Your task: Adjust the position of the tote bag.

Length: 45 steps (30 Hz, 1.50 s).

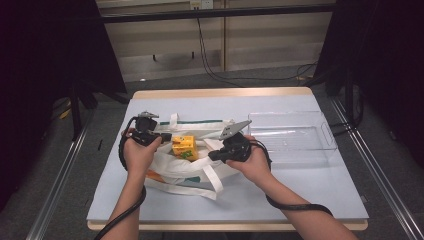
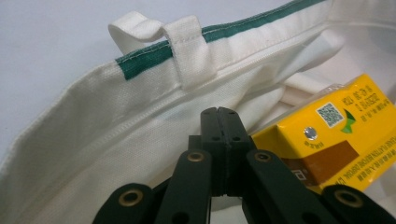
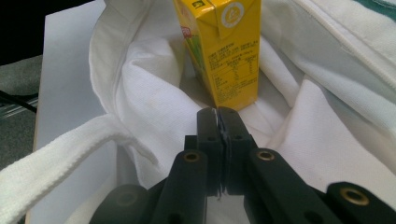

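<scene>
Yellow drink carton (image 1: 184,147) lies in white tote bag (image 1: 186,170) w/ green trim, btwn both claws: just right of left claw (image 1: 166,136), just left of right claw (image 1: 212,155).

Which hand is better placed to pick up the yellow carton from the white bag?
Probably the right. The right tongs, shut, point straight at the yellow carton just ahead. The left tongs, also shut, aim at the white bag wall, with the carton off to their side.
</scene>
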Motion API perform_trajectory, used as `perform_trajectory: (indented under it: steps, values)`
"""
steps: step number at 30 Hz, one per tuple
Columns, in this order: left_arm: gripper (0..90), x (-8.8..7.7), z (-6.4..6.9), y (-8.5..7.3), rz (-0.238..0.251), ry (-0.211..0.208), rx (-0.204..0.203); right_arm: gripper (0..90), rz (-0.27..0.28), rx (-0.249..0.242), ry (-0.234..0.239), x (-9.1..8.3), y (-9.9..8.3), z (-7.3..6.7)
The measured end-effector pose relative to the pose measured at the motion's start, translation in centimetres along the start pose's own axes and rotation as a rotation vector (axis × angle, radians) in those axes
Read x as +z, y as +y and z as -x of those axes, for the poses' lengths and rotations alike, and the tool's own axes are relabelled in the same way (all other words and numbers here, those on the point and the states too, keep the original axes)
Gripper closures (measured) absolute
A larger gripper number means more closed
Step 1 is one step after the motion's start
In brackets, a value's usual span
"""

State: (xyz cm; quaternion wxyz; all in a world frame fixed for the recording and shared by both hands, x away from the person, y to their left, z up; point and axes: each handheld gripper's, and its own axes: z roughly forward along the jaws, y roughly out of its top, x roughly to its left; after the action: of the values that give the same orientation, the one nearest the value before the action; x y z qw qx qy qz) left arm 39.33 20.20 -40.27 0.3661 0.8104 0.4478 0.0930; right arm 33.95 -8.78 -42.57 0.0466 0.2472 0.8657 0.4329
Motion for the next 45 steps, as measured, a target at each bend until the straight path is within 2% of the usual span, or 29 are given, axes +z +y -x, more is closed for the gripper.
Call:
perform_trajectory:
  steps: [2, 4, 5, 9, 10, 15, 17, 19, 20, 21, 23, 26, 29, 30, 31, 33, 37, 44, 45]
  values:
    - [90.0, 0.2, -0.2, 0.0, -0.008, 0.005, 0.011, 87.7, -0.001, 0.003, 0.004, 0.0, -0.1, 0.0]
    - [90.0, 0.4, -0.3, 0.0, -0.004, 0.012, -0.002, 87.7, -0.004, 0.004, 0.002, 0.0, -0.2, -0.1]
    - [90.0, 0.4, -0.5, 0.0, -0.023, 0.009, 0.008, 87.7, -0.005, -0.001, 0.003, 0.0, -0.2, -0.1]
    - [90.0, 0.7, -0.5, 0.1, -0.012, 0.013, -0.012, 87.7, -0.006, 0.003, 0.002, 0.0, -0.4, -0.2]
    - [90.0, 0.7, -0.6, 0.1, -0.023, 0.02, 0.003, 88.1, -0.005, 0.001, 0.003, 0.0, -0.5, -0.2]
    - [90.0, 0.9, -0.8, 0.2, -0.015, 0.023, -0.017, 89.2, -0.015, 0.0, 0.009, 0.1, -1.0, -0.4]
    - [90.0, 0.9, -1.0, 0.3, -0.031, 0.019, -0.001, 89.6, -0.018, -0.005, 0.013, 0.2, -1.2, -0.4]
    - [90.0, 1.1, -0.9, 0.3, -0.012, 0.025, -0.02, 89.7, -0.018, 0.0, 0.018, 0.2, -1.5, -0.5]
    - [90.0, 1.1, -1.1, 0.3, -0.028, 0.025, -0.004, 89.7, -0.02, -0.002, 0.015, 0.2, -1.6, -0.5]
    - [90.0, 1.2, -1.0, 0.3, -0.023, 0.023, -0.018, 89.7, -0.021, 0.001, 0.017, 0.3, -1.7, -0.5]
    - [90.0, 1.3, -1.2, 0.3, -0.029, 0.024, -0.007, 89.8, -0.022, 0.003, 0.019, 0.3, -2.0, -0.6]
    - [90.0, 1.5, -1.3, 0.4, -0.018, 0.031, -0.026, 89.8, -0.02, 0.004, 0.023, 0.4, -2.2, -0.6]
    - [90.0, 1.6, -1.5, 0.5, -0.032, 0.03, -0.017, 89.9, -0.024, 0.009, 0.024, 0.5, -2.5, -0.7]
    - [90.0, 1.8, -1.5, 0.5, -0.019, 0.032, -0.034, 89.9, -0.023, 0.005, 0.024, 0.6, -2.5, -0.7]
    - [90.0, 1.8, -1.5, 0.5, -0.018, 0.034, -0.033, 89.9, -0.023, 0.007, 0.029, 0.6, -2.6, -0.7]
    - [90.0, 1.8, -1.8, 0.5, -0.035, 0.027, -0.02, 89.9, -0.023, 0.005, 0.022, 0.7, -2.7, -0.8]
    - [90.0, 2.2, -2.0, 0.5, -0.025, 0.019, -0.038, 89.9, -0.022, 0.007, 0.02, 0.9, -3.1, -0.8]
    - [90.0, 2.8, -2.4, 0.5, -0.039, 0.023, -0.05, 90.0, -0.024, 0.006, 0.02, 1.1, -3.4, -1.0]
    - [90.0, 2.9, -2.4, 0.5, -0.041, 0.012, -0.056, 89.9, -0.023, 0.004, 0.022, 1.1, -3.5, -1.0]
